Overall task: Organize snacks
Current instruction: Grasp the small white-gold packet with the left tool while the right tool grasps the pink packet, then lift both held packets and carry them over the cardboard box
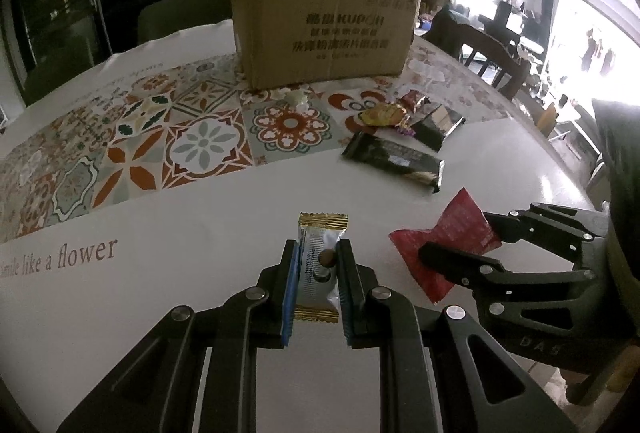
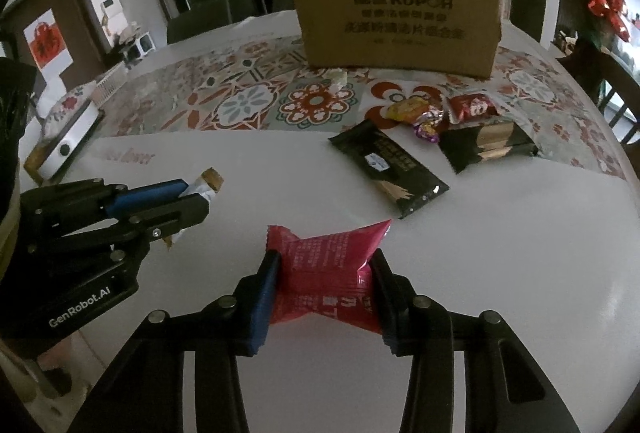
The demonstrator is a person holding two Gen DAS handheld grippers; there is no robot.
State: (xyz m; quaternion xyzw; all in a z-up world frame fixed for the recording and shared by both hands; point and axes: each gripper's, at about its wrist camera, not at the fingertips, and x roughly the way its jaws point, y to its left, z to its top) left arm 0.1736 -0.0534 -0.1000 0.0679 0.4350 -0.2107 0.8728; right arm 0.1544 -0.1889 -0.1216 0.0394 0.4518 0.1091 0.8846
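My left gripper (image 1: 318, 253) is shut on a silver and gold snack bar (image 1: 320, 265), over the white table front. It also shows in the right wrist view (image 2: 196, 199). My right gripper (image 2: 324, 269) is shut on a red snack packet (image 2: 326, 273), pinched at its middle; the packet also shows in the left wrist view (image 1: 452, 237), to the right of the left gripper. A brown cardboard box (image 1: 324, 29) stands at the back of the table. Two black snack packs (image 2: 388, 169) (image 2: 488, 145) and small candies (image 2: 412, 111) lie in front of the box.
A patterned table runner (image 1: 160, 137) crosses the table under the box. A white device (image 2: 68, 141) sits at the table's left edge. Chairs (image 1: 496, 61) stand at the right. A small white crumpled scrap (image 1: 296, 99) lies before the box.
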